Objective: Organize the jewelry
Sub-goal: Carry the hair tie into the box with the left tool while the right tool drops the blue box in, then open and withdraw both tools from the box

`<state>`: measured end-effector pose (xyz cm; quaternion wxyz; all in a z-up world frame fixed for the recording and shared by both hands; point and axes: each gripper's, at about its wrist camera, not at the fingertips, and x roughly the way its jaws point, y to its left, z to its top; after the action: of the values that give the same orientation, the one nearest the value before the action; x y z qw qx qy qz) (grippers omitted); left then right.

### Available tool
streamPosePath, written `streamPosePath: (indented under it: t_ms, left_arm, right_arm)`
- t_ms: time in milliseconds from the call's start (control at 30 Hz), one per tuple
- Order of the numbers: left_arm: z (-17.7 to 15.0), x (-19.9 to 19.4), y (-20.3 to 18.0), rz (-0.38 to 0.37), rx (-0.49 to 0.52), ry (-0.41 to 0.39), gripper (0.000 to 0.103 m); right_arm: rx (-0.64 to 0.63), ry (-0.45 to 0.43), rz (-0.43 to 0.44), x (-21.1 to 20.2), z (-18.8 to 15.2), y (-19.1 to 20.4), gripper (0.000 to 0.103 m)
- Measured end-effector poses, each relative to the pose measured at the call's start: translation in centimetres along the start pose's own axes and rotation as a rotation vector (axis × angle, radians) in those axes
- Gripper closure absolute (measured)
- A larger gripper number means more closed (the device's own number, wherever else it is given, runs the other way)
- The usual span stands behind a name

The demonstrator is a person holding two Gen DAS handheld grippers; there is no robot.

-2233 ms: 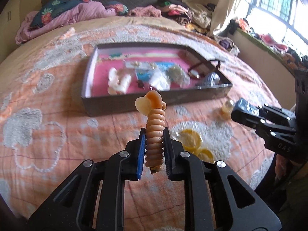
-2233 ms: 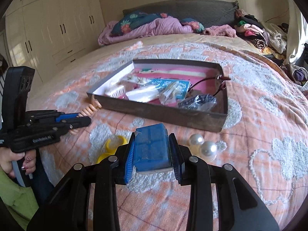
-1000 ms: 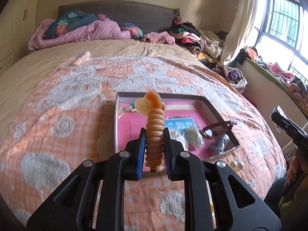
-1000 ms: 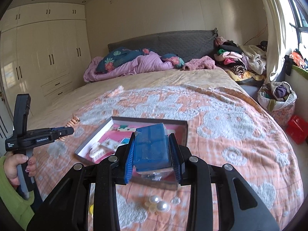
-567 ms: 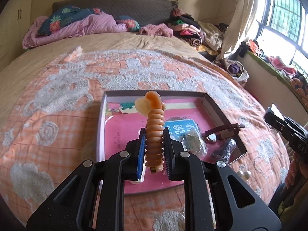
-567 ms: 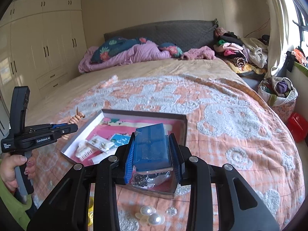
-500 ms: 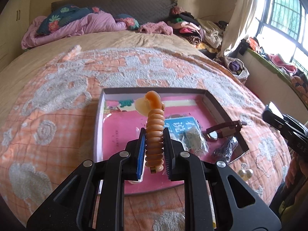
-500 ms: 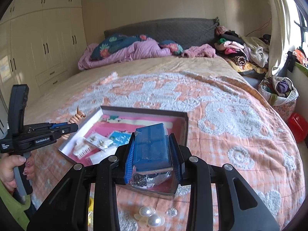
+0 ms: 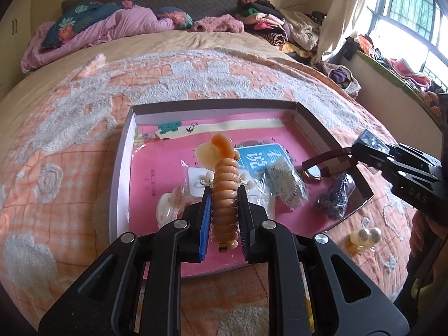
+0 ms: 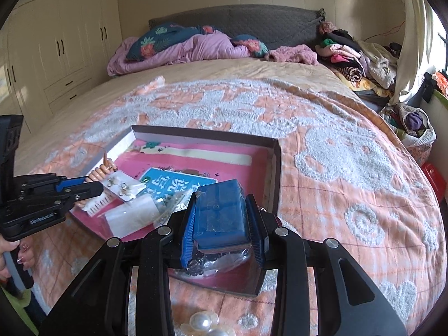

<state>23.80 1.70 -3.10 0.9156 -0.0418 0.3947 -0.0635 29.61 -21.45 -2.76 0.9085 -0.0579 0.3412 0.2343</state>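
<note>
Left gripper (image 9: 224, 218) clenched on orange spiral hair tie (image 9: 224, 193), held above near edge of shallow box (image 9: 124, 151) on bed. Right gripper (image 10: 222, 221) grasps blue case (image 10: 221, 210) over box's near right corner. Pearl clip (image 9: 364, 238) lies on bedspread (image 9: 70, 117) just outside that corner.

Free room and obstacles. The shallow box (image 9: 123, 151) lay open-topped on the bedspread (image 9: 56, 128); its low walls were the only barrier at the sides. Its far half, over the pink book (image 9: 162, 165), was bare. The near right part was crowded with a blue booklet (image 9: 261, 158), packets (image 9: 285, 184), sunglasses (image 9: 316, 168) and dark beads (image 9: 333, 198). The left gripper (image 9: 224, 221), clamping an orange spiral tie (image 9: 224, 193), and the right gripper (image 10: 221, 221), clamping a blue case (image 10: 219, 210), both hung over the box. Pearl clips (image 9: 364, 238) lay just outside the near right corner.
</note>
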Motion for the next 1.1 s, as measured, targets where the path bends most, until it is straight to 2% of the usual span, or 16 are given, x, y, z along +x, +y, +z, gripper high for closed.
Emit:
streamPosePath:
  t_ms: [400,467,533,633,667,800,867,900,1033,1100]
  left_arm:
    - [-0.4,1.0,-0.1,0.01,0.012,0.031,0.092]
    - [-0.4,1.0,0.0,0.01,0.013,0.032,0.092]
    - [-0.4,1.0,0.0,0.011,0.012,0.031,0.092]
    - [-0.4,1.0,0.1,0.012,0.011,0.032,0.092]
    - [-0.4,0.9,0.0,0.013,0.01,0.03,0.09]
    - [-0.5,0.6,0.2,0.021,0.008,0.024,0.068]
    - [-0.6,0.3,0.3,0.021,0.004,0.019,0.062]
    - [-0.5,0.1,0.3,0.021,0.002,0.016,0.056]
    - [-0.4,-1.1,0.2,0.024,0.001,-0.01,0.043]
    - [-0.4,-1.9,0.2,0.025,-0.003,-0.024,0.034]
  right_arm:
    - [0.025,0.015,0.014,1.3,-1.0,-0.7,0.07]
    - [0.029,0.014,0.023,1.0,-1.2,-0.7,0.067]
    - [0.036,0.005,0.026,0.6,-1.3,-0.6,0.059]
    - [0.039,-0.005,0.029,-0.1,-1.4,-0.6,0.056]
    - [0.042,-0.008,0.03,-0.4,-1.4,-0.5,0.055]
    - [0.078,-0.039,0.04,-1.9,-1.5,-1.0,0.045]
    - [0.093,-0.049,0.043,-2.6,-1.5,-1.2,0.041]
    - [0.103,-0.058,0.045,-3.0,-1.6,-1.4,0.037]
    - [0.135,-0.086,0.054,-4.6,-1.7,-1.7,0.023]
    - [0.149,-0.1,0.055,-5.4,-1.8,-1.8,0.02]
